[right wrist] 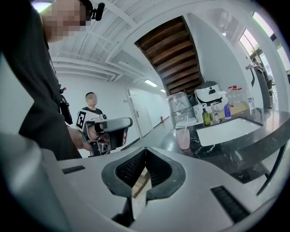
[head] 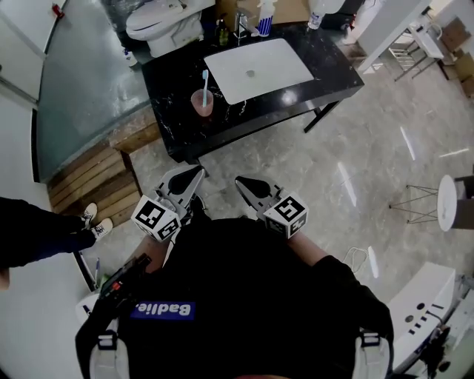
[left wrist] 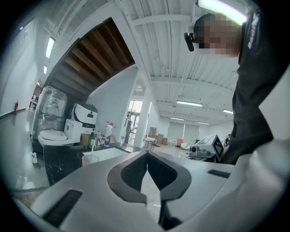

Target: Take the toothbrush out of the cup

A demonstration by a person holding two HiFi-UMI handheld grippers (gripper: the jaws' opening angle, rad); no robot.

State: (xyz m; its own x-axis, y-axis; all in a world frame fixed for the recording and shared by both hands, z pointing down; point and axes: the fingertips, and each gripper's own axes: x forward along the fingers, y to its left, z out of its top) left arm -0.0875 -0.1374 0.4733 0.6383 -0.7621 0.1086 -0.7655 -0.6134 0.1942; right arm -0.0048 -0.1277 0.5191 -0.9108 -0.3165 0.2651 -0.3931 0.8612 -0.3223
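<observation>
A pink cup (head: 201, 104) stands on the black counter (head: 326, 70), left of the white sink (head: 258, 68). A pale blue toothbrush (head: 205, 80) stands upright in it. Both grippers hover over the floor, well short of the counter's front edge. My left gripper (head: 197, 173) points toward the counter with its jaws shut and nothing between them. My right gripper (head: 239, 180) beside it is shut and empty too. In the left gripper view the cup (left wrist: 90, 159) is small and far off to the left of the jaws. The right gripper view shows the cup (right wrist: 183, 138) with the toothbrush (right wrist: 185, 121) up and to the right.
Bottles (head: 264, 18) and a tap line the counter's back edge. A toilet (head: 161, 22) stands behind the counter on the left. Wooden steps (head: 92, 181) lie left of the counter. Another person (head: 33, 231) stands at the far left. A round white stand (head: 447, 200) is at the right.
</observation>
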